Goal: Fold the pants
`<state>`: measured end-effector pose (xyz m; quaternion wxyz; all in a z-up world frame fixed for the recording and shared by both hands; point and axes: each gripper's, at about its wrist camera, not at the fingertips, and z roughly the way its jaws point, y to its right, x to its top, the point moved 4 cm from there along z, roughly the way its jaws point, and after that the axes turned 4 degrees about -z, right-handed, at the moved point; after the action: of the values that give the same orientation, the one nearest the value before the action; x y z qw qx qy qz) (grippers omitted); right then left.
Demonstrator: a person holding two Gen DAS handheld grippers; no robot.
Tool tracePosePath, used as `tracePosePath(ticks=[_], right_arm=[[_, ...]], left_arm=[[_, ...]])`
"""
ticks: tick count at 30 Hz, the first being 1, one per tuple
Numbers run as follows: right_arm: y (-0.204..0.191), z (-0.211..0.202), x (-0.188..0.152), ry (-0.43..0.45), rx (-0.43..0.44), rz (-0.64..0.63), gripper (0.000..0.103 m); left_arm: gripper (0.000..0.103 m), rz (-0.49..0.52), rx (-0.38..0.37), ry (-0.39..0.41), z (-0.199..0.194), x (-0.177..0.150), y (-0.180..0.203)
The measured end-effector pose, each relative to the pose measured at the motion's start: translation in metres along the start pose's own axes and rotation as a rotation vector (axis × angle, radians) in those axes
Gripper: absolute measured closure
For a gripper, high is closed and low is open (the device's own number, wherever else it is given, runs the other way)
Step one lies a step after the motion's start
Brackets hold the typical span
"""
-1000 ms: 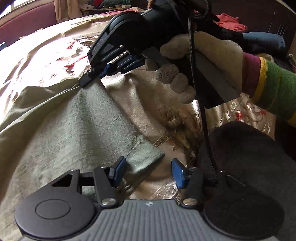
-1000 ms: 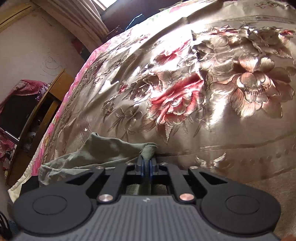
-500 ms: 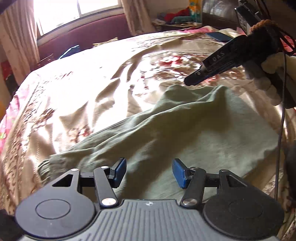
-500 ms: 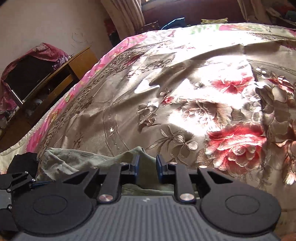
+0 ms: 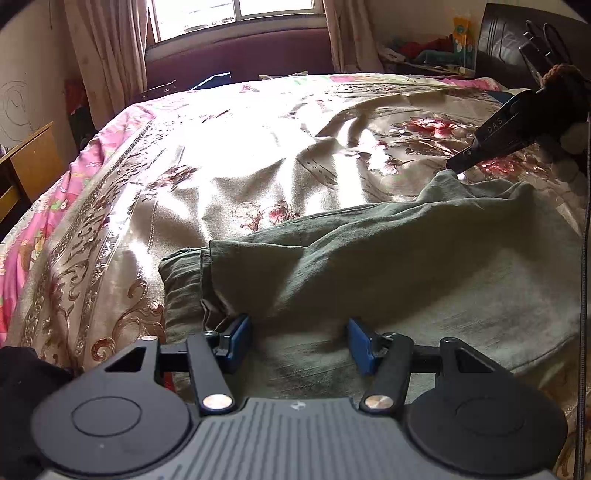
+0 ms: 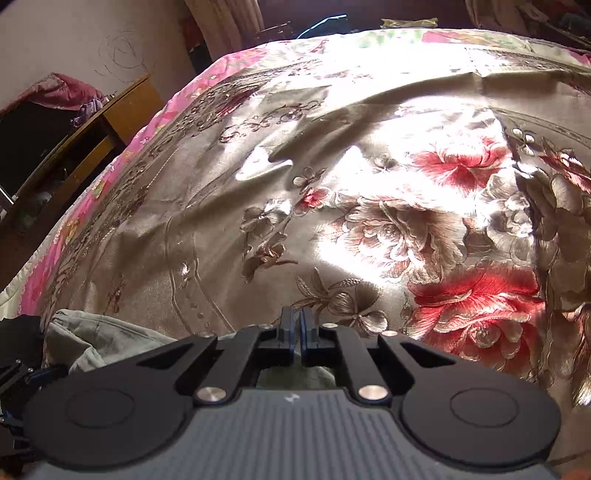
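Olive green pants [image 5: 406, 266] lie crumpled across the near part of a shiny floral bedspread [image 5: 258, 155]. My left gripper [image 5: 298, 341] hovers over their near edge. Its jaws are opening, with cloth under the gap and the blue pads [image 5: 236, 338] not pressing it. My right gripper [image 5: 456, 170] comes in from the right, held by a gloved hand [image 5: 572, 138], with its tip at the pants' raised far corner. In the right wrist view my right gripper [image 6: 297, 326] is closing, its pads almost together with no cloth showing between them. The pants [image 6: 92, 339] lie below and to the left.
A wooden desk [image 6: 110, 122] stands beside the bed's left side. A dark red headboard [image 5: 240, 48] and a curtained window [image 5: 236, 11] are at the far end. A shelf with clutter [image 5: 436, 55] is at the back right. Dark cloth [image 5: 22, 387] lies at the lower left.
The left wrist view swung from the right hand to along the pants towards the window. My right gripper let go of the pants corner, opened, then came nearly together again.
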<state>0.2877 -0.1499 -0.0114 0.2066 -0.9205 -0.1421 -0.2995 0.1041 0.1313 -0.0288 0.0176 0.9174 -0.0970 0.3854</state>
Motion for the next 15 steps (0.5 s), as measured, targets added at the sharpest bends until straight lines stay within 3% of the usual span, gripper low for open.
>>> tracePosePath(ticks=[5,10,12,13,14,15], right_arm=[[-0.052,-0.016,-0.008,0.074,0.040,-0.127,0.094],[-0.121,-0.013,-0.020,0.058,0.265,-0.250,0.093],[-0.151,0.001,-0.021,0.025,0.337,-0.315,0.082],[-0.165,0.010,-0.021,0.019,0.364,-0.352,0.067],[-0.175,0.016,-0.021,0.019,0.384,-0.381,0.062],[-0.191,0.027,-0.021,0.016,0.406,-0.422,0.062]], left_arm=[[0.033,-0.010,0.052,0.023,-0.015,-0.003,-0.008],[0.033,-0.036,0.068,0.016,-0.020,-0.010,-0.012],[0.033,-0.055,0.074,0.017,-0.022,-0.013,-0.013],[0.033,-0.065,0.076,0.016,-0.023,-0.014,-0.014],[0.033,-0.070,0.079,0.016,-0.024,-0.016,-0.015],[0.033,-0.073,0.082,0.020,-0.026,-0.017,-0.015]])
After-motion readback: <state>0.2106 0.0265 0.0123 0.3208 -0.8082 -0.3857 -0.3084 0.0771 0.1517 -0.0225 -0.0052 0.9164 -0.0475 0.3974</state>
